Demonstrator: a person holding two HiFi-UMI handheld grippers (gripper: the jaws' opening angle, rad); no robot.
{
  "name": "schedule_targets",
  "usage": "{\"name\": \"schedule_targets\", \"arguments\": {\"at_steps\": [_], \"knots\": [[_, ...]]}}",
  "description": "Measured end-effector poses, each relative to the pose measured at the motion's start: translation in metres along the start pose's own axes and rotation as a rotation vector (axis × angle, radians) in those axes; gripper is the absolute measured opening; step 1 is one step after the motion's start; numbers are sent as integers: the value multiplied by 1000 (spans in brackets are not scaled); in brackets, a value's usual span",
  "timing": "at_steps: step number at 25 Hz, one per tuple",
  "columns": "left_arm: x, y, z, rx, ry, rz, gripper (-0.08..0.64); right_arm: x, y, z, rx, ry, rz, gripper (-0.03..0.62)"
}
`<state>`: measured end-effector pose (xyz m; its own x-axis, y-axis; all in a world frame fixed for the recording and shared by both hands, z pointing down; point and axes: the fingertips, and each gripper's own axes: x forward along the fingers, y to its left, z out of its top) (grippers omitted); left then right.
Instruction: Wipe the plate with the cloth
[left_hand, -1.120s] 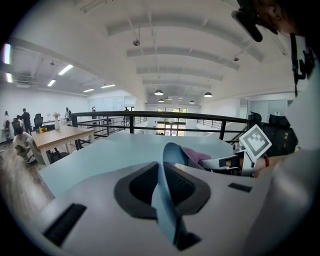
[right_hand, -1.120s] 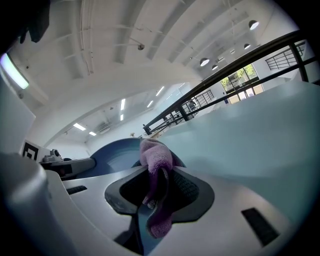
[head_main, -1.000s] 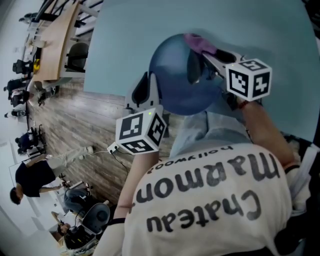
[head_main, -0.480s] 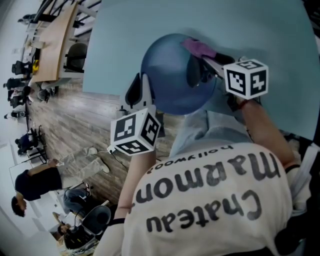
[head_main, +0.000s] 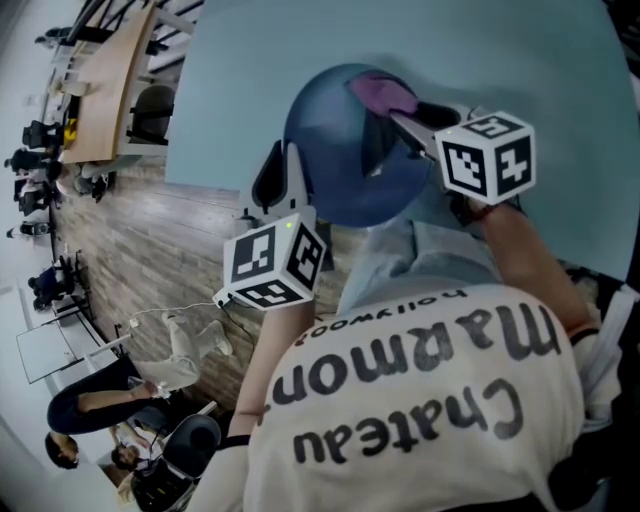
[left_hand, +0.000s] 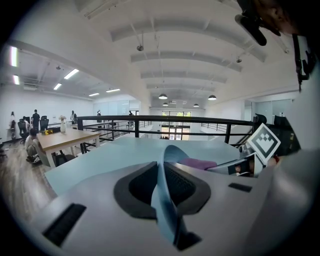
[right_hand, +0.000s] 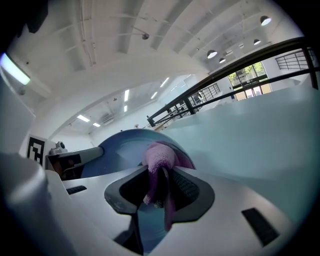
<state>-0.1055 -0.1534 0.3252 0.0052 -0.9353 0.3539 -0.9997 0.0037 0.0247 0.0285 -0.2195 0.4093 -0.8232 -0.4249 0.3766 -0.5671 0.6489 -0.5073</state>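
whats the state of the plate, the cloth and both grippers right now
left gripper, shut on the rim of the plate
right gripper, shut on the cloth
plate, tilted up on edge, held by its near rim
cloth, bunched up, at the plate's far rim

Bright, even indoor light. Overhead: ceiling lamps (left_hand: 161, 96) and strip lights (left_hand: 64, 74); daylight from far windows (left_hand: 175, 131), mild glare there. Head view duller, bluish cast; soft dark shadow on plate (head_main: 330, 150), right side. Gripper views: strong fisheye bending, black corners. Cloth (right_hand: 159, 159) and plate rim nearest lens soft.
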Motion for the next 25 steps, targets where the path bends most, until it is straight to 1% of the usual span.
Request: {"name": "schedule_targets", "arguments": {"at_steps": [3, 7, 15, 20, 25], "knots": [[0, -2, 2, 12, -9, -5, 34, 3, 30, 9, -43, -21, 64, 140], [-2, -6, 1, 17, -16, -11, 35, 5, 67, 11, -105, -29, 140, 140], [0, -12, 4, 28, -22, -15, 36, 8, 104, 14, -244, -12, 233, 140], [-3, -12, 3, 27, -9, -20, 35, 14, 116, 10, -266, -3, 264, 140], [0, -6, -4, 15, 5, -18, 34, 25, 103, 5, -247, 6, 241, 140]]}}
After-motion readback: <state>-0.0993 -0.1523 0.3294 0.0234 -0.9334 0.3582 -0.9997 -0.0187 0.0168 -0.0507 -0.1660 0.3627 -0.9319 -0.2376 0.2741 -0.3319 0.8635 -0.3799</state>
